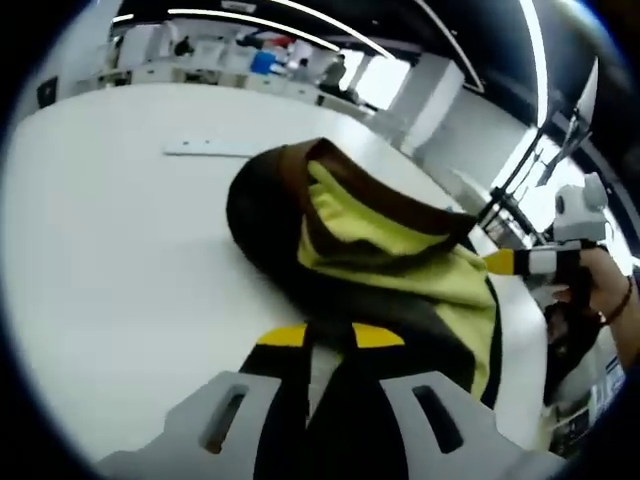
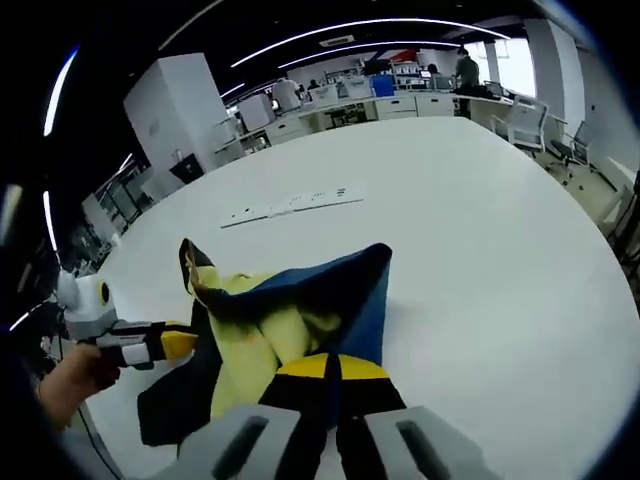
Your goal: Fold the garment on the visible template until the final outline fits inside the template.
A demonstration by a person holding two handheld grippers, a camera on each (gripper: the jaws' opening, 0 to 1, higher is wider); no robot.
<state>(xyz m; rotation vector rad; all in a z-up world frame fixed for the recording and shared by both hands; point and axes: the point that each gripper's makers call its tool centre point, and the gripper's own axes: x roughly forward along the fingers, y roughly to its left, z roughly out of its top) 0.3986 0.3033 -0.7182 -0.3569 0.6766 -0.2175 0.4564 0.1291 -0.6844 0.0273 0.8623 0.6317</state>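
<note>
Both grippers are clamped on the garment (image 1: 390,260), which hangs bunched between them just above the white table (image 1: 110,260): the left gripper (image 1: 330,345) has its jaws nearly closed on a dark edge, and the right gripper (image 2: 330,375) pinches the blue fold the same way. The cloth's long axis appears to run from one gripper to the other, so neither is nearer. In the left gripper view the right gripper (image 1: 535,262) shows at the cloth's far end; in the right gripper view the left gripper (image 2: 150,345) does. A pale strip (image 2: 290,207) lies well beyond toward the table's far edge, nothing between. I cannot make out a template.
</note>
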